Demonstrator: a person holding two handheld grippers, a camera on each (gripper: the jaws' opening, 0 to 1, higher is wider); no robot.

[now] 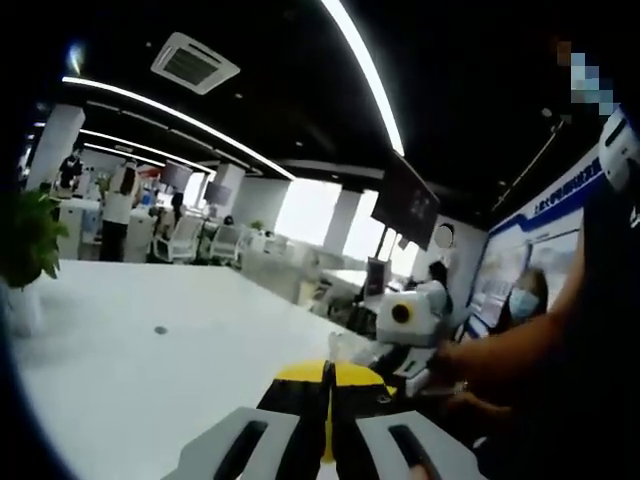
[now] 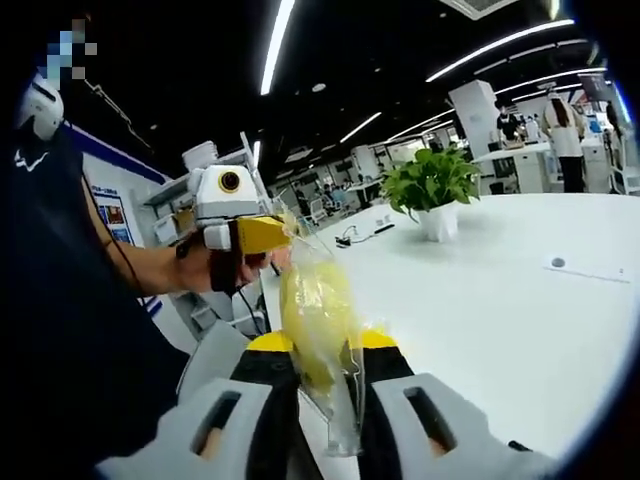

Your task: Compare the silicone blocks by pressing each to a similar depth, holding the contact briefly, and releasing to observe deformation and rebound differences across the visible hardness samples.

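In the right gripper view, the right gripper has its fingers closed on a clear, crinkled plastic bag holding something yellow, lifted above the white counter. The left gripper pinches the bag's top end. In the left gripper view, its fingers sit together, with clear plastic just past them.

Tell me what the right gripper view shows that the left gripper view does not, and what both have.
Right gripper view: a yellow item in a clear plastic bag, pinched by the right hand-held gripper and by the left hand-held gripper at its top; a potted plant in a white pot.

Left gripper view: the left hand-held gripper with jaws together, a wall screen, a ceiling vent.

Both: the white table, ceiling light strips, the open office.
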